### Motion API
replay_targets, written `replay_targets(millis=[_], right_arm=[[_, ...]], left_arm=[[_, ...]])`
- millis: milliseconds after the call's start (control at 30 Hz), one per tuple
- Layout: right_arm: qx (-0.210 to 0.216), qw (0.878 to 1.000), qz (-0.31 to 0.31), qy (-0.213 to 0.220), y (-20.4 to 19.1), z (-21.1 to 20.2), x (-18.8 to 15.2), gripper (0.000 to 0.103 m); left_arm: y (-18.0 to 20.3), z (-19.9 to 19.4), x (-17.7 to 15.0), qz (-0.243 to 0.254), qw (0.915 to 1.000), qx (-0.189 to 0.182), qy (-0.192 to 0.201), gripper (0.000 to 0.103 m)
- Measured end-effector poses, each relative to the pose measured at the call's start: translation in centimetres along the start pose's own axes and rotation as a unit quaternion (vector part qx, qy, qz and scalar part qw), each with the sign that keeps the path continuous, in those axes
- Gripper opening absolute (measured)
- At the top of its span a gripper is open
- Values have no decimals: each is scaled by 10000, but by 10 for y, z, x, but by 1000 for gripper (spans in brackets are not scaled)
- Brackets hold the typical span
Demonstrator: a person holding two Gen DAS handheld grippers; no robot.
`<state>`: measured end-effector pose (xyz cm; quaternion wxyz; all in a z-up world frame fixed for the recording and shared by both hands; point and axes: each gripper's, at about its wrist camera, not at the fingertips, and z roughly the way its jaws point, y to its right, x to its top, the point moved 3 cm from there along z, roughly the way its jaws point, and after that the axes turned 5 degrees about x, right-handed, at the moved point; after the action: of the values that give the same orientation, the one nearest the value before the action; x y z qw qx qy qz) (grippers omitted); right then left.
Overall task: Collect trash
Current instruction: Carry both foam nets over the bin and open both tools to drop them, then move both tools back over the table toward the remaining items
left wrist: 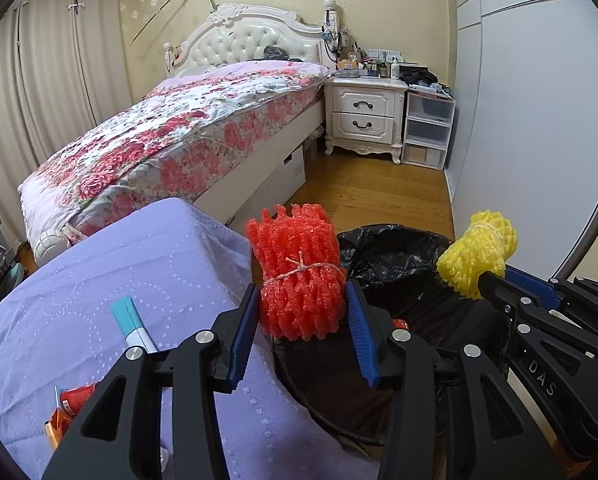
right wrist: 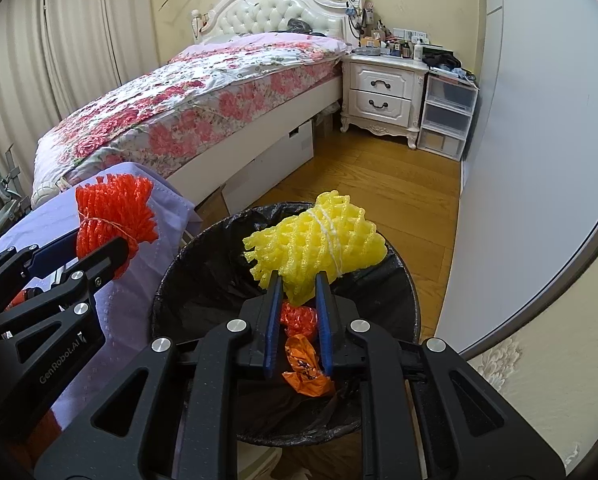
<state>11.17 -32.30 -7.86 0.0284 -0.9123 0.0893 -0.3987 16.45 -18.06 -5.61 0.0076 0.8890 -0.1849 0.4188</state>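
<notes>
wrist views, close, sharing bin (left wrist: pixel 395 256)

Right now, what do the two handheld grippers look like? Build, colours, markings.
Both match: the left gripper and right gripper are matte black linkage frames with cut-out arms and silver round pivot pins. The fingers carry ribbed blue pads. White lettering: "GenRobot.AI" on the left body, "DAS" on the right. No cables, hands or sleeves visible.

**Two foam-net bundles held at the bin**

The left gripper (left wrist: pixel 304 300) clamps a string-tied red foam net bundle (left wrist: pixel 299 276) over the near-left rim of the black-lined trash bin (left wrist: pixel 383 256). To the right, the right gripper (left wrist: pixel 484 280) grips a yellow foam net bundle (left wrist: pixel 477 256).
</notes>
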Motion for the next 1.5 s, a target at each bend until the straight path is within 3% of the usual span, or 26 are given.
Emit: replay_targets(millis=[100, 233, 300, 567, 833, 1200, 1500], right_arm=[[-15, 10000, 5, -24, 1, 3, 2, 23], [-48, 10000, 42, -50, 4, 6, 0, 28], [-91, 9999, 67, -25, 5, 5, 0, 37], [-96, 9998, 150, -15, 7, 0, 0, 39], [152, 9998, -91, -12, -23, -12, -7, 45], [639, 9962, -585, -91, -84, -38, -27, 54], [1069, 9867, -1161, -394, -145, -42, -53, 56]], left_arm=[[1, 1, 0, 7, 10000, 27, -2, 49], [1, 2, -1, -32, 10000, 46, 8, 65], [-1, 1, 0, -81, 9999, 69, 26, 72], [-13, -9, 2, -305, 9994, 133, -32, 76], [-37, -40, -12, -359, 9989, 286, -8, 76], [-113, -88, -55, -838, 9922, 918, -32, 77], [-181, -112, -106, -1333, 9782, 1568, -292, 77]])
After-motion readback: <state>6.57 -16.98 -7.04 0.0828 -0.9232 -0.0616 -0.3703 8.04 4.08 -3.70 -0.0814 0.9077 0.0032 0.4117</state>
